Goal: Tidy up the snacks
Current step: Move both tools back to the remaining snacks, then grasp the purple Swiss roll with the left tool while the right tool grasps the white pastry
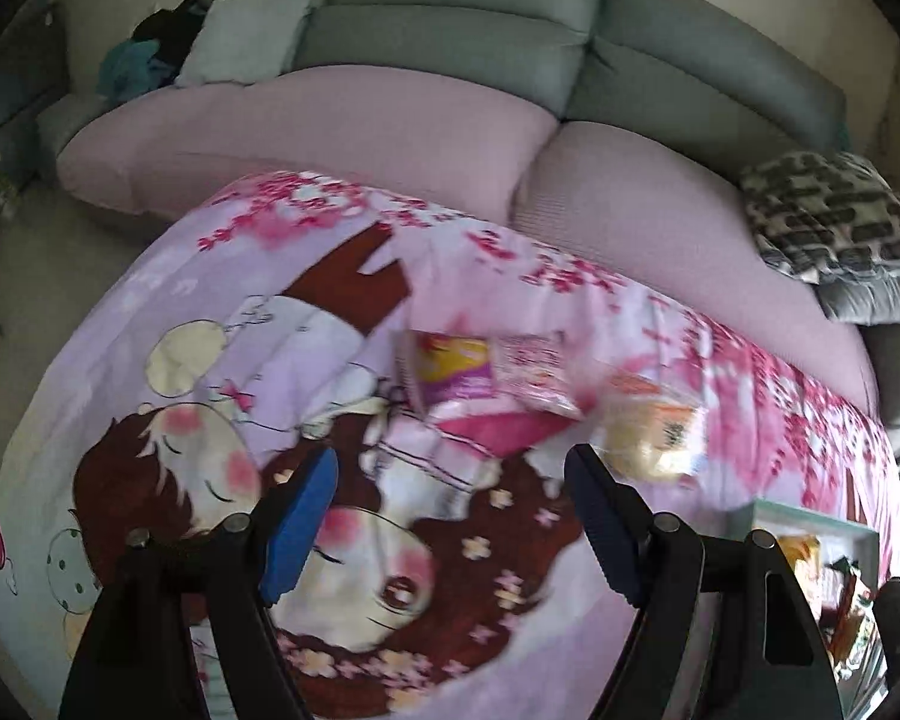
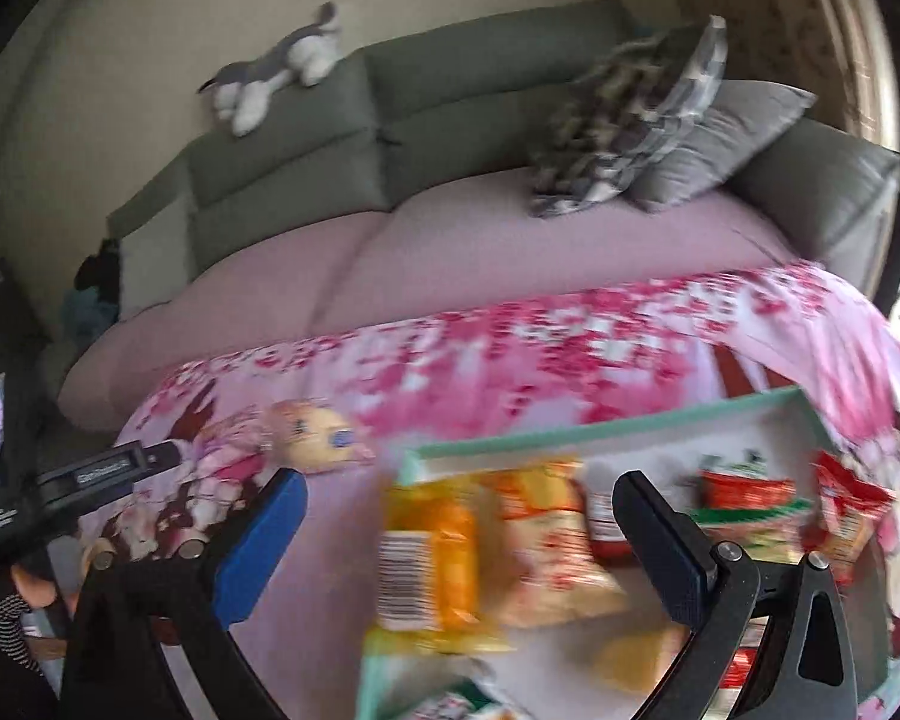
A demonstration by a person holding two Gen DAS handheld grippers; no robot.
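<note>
Loose packets (image 1: 480, 378): three flat, crinkly pouches on cartoon tablecloth (image 1: 210, 312), beyond left gripper (image 1: 450, 516).
Tray (image 2: 600, 426): teal-rimmed, crowded with packets; orange one (image 2: 432, 564) overhangs near edge.
Right gripper (image 2: 468, 540): wide, empty, above tray.
Left gripper: moderately open, empty.
Risk: overhanging packet slipping out; thin film escaping pads.

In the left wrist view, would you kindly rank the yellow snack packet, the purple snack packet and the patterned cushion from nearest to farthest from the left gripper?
Measured from the left gripper:
1. Yellow snack packet, just beyond the right fingertip, on the printed cloth.
2. Purple snack packet, farther up the cloth, centre.
3. Patterned cushion, on the sofa, far right.
</note>
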